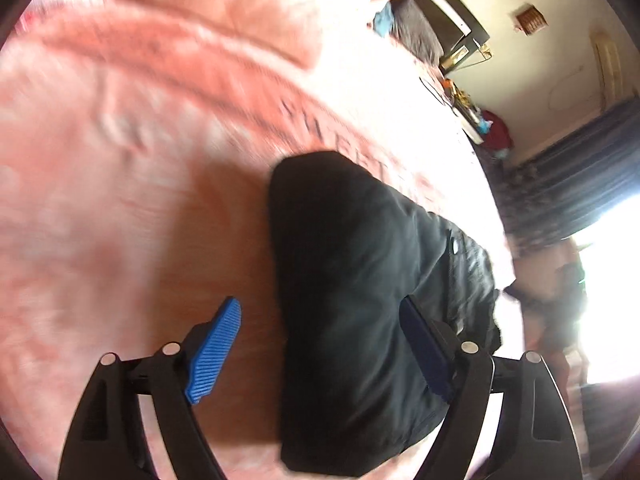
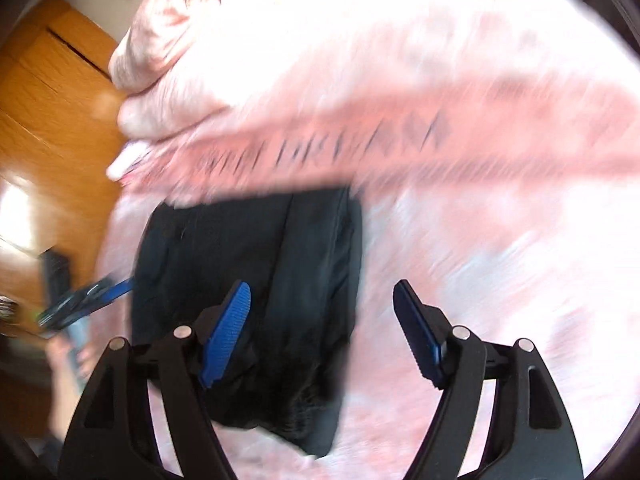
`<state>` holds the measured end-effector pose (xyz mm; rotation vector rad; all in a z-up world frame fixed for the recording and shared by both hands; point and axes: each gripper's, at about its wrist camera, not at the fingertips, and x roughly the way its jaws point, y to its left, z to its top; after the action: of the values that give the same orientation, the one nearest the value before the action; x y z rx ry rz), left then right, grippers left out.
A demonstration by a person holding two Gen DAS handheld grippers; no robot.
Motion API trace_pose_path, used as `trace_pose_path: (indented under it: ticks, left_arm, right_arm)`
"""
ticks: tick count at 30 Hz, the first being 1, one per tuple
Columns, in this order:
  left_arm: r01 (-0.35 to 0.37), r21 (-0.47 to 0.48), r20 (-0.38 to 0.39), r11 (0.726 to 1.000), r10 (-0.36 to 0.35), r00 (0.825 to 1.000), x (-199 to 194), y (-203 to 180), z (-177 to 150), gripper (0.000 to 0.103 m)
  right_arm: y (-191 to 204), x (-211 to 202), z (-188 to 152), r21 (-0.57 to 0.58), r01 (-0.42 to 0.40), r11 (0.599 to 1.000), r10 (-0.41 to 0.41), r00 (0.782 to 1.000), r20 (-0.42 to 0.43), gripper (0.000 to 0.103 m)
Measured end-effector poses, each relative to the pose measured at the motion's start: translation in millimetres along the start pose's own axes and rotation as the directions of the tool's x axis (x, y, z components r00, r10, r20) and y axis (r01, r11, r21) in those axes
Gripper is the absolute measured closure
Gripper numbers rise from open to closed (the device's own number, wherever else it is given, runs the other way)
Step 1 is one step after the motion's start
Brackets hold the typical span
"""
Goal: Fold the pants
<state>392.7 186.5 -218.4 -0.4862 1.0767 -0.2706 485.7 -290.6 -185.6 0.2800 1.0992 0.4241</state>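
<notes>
Black pants (image 1: 360, 280) lie folded in a compact bundle on a pink blanket (image 1: 120, 160). In the left wrist view my left gripper (image 1: 324, 352) is open above the bundle's left part, its right blue pad over the cloth, holding nothing. In the right wrist view the same pants (image 2: 256, 272) lie under my open right gripper (image 2: 324, 332), whose left pad hangs over the cloth and right pad over the blanket (image 2: 480, 240). The left gripper (image 2: 88, 300) shows blurred at the pants' left edge. Both views are motion-blurred.
A bunched pink duvet (image 2: 200, 32) lies at the far side of the bed. A wooden floor (image 2: 48, 100) runs along the bed's left edge. In the left wrist view a dark headboard (image 1: 448, 20) and cluttered items (image 1: 480, 120) sit by the wall.
</notes>
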Motion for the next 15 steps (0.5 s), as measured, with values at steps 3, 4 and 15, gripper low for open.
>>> trace_pose_path:
  ticks: [3,4,15]
  left_arm:
    - [-0.154,0.107,0.057,0.982,0.148,0.987,-9,-19,-24,0.021]
    - [-0.184,0.128,0.061,0.975,0.177,0.982,-7,-23,-32,0.021]
    - [-0.292,0.190,0.050,0.937,0.288,0.956,25,-33,-61,0.021]
  right_arm:
    - [30,-5,10,-0.059,-0.061,0.996,0.063,0.997,0.035,0.028]
    - [41,5,11,-0.074,-0.079,0.994,0.081,0.997,0.016,0.030]
    - [39,80,23,-0.003,0.039,0.999,-0.039,0.996,-0.082,0.048]
